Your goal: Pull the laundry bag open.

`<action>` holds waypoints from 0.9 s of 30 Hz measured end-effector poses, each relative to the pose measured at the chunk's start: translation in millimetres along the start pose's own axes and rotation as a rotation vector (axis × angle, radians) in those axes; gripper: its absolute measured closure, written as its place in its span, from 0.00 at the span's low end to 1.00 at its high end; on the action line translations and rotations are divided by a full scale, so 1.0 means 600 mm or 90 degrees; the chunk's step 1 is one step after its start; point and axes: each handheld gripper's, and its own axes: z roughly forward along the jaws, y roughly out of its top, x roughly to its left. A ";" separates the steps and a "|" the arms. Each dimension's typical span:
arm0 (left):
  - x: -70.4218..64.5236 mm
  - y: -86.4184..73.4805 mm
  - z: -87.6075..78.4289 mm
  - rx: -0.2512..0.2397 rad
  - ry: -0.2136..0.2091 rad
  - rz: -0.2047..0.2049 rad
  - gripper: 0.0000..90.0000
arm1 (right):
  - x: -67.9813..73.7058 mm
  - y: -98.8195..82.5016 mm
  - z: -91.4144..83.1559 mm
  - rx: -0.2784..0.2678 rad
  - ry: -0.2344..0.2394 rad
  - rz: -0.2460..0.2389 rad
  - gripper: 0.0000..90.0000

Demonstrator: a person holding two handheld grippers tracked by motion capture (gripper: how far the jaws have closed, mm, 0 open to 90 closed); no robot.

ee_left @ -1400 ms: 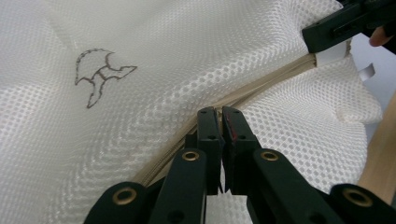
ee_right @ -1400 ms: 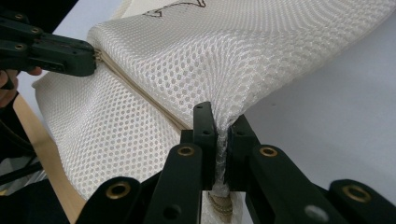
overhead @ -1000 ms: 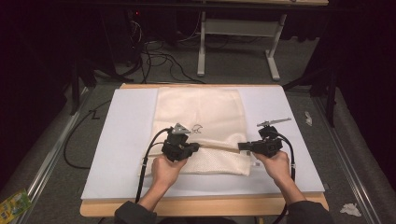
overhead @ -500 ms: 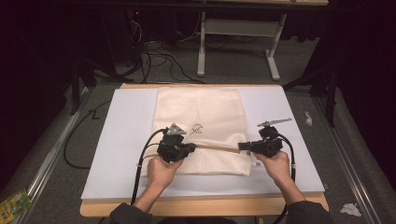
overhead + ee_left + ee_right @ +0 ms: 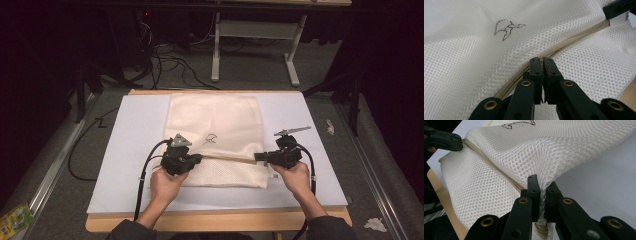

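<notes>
White mesh bag point(image 5: 215, 130) between clamped claws

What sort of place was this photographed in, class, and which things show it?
Probably a lab or workshop, not a home: a white-covered wooden table bearing a white mesh zip bag, loose black cables across grey floor, and a bare metal table frame behind.

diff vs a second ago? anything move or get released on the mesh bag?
Nothing visibly changed. The left gripper stays shut on the mesh bag at the zipper, the right gripper stays shut on the bag's edge at the zipper's other end, and the zipper line stays stretched between them. The bag lies in the same place on the white sheet.
</notes>
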 end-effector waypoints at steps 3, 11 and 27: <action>0.006 -0.004 -0.009 -0.007 0.003 -0.006 0.97 | -0.001 0.000 -0.001 0.007 -0.005 0.002 0.97; 0.014 -0.006 -0.018 -0.012 0.009 -0.008 0.97 | 0.002 0.004 0.001 0.004 -0.003 -0.003 0.97; 0.036 -0.022 -0.042 -0.024 0.023 -0.036 0.97 | 0.002 0.005 0.003 0.010 -0.002 -0.004 0.97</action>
